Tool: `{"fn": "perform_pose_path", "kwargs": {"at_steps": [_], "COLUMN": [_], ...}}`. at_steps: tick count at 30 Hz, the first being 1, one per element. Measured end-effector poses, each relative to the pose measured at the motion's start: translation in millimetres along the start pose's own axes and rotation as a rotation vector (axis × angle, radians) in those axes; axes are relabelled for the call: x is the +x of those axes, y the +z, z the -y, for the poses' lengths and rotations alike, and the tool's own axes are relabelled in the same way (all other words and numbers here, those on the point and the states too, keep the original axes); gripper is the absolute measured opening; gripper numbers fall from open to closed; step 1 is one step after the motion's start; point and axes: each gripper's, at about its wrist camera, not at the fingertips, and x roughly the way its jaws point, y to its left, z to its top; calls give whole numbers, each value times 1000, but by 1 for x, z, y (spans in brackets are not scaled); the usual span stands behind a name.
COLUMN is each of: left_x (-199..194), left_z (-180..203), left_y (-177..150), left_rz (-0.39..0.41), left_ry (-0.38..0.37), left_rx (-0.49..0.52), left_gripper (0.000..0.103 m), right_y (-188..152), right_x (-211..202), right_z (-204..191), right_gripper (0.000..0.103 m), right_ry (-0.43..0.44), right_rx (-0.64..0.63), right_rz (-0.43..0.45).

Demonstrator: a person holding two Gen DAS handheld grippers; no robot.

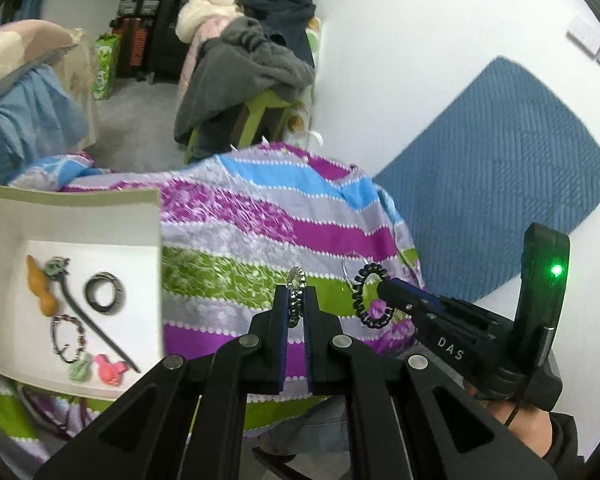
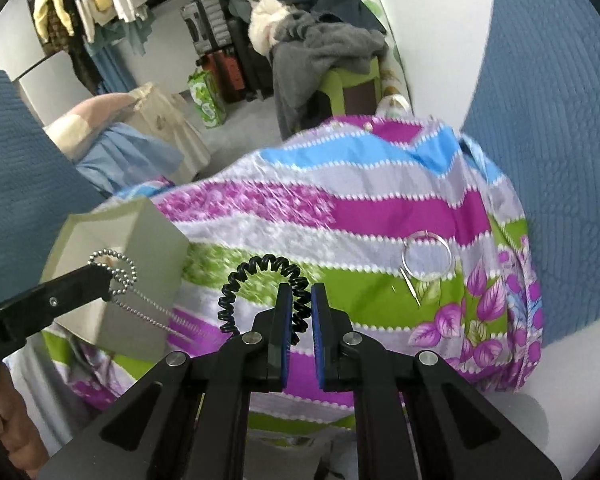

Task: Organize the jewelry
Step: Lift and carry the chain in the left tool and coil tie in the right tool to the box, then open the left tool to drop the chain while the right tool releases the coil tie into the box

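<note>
- Closest to the lens, the left gripper point(image 1: 298, 300) is pressed together on a silver bead chain point(image 1: 296, 294); in the right wrist view the chain loops at the tips and a strand trails down in front of the box.
- Far left on the striped cloth point(image 1: 260, 232) sits the white box point(image 1: 80, 216), its near corner just beside the left gripper in the right wrist view.
- Already lying in the box: an orange gourd charm point(image 1: 40, 290), a dark hair stick point(image 1: 88, 320), a dark ring-shaped band point(image 1: 105, 292), a beaded bracelet point(image 1: 66, 338), a pale green charm point(image 1: 80, 368) and a pink bird charm point(image 1: 110, 368).
- Moving right, the right gripper point(image 2: 301, 304) pinches a black coiled hair tie point(image 2: 260, 280), held up off the cloth.
- Further right, a thin silver hoop point(image 2: 428, 256) lies loose on the cloth, well apart from the box.
- Judging by this, the sorting looks more than half done: six pieces are boxed, two are in the grippers and not yet set down, and the hoop is untouched.
- Both held pieces probably go left into the box; the trailing chain could snag on the box rim.
</note>
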Motion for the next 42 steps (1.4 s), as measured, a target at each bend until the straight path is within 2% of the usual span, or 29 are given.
{"fn": "perform_pose_path", "kwargs": {"at_steps": [14, 20, 33, 42], "left_x": [-110, -136, -114, -79], "left_z": [-26, -57, -136, -164], "left_y": [52, 48, 13, -11], "left_rz": [128, 164, 90, 18], "left_ry": [58, 82, 153, 174], "left_rx": [-11, -28, -52, -61], "left_gripper": [4, 5, 5, 5], "right_y": [64, 69, 21, -8], "right_x": [-56, -53, 25, 60], "right_z": [-102, -138, -184, -194], "right_gripper": [7, 7, 8, 8], "right_ry": [74, 104, 123, 138], "right_rx": [-133, -171, -215, -233], "right_rz": [98, 113, -19, -89]}}
